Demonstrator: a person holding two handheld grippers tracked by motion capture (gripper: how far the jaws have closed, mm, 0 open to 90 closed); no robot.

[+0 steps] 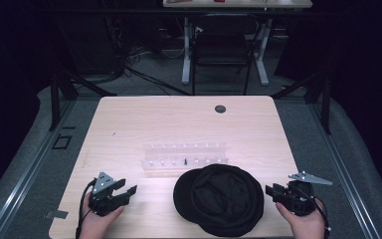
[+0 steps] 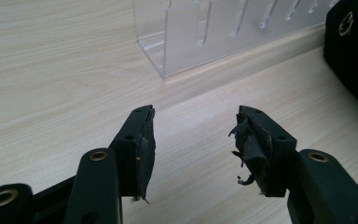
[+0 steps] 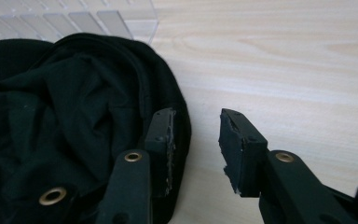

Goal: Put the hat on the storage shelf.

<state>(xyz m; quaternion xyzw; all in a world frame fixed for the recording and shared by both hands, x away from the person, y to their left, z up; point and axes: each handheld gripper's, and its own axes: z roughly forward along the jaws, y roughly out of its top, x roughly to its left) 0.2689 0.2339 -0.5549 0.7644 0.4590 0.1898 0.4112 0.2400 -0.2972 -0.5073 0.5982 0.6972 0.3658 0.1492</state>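
A black cap [image 1: 221,199] is lying upside down on the near part of the light wooden bench [image 1: 129,124], with its hollow inside facing up and its brim pointing toward the left gripper. Just behind it a clear plastic rack [image 1: 184,158] is standing across the bench, close to the cap's far edge.

The left gripper [image 1: 129,189] is hovering at the near left of the bench, well apart from the cap, with its jaws spread wide and nothing between them; in the left gripper view its worn pads [image 2: 145,144] are facing bare wood.

The right gripper [image 1: 270,191] is sitting just beside the cap's right edge. In the right gripper view its jaws are standing partly apart over bare wood, holding nothing, with one jaw showing against the cap's dark rim.
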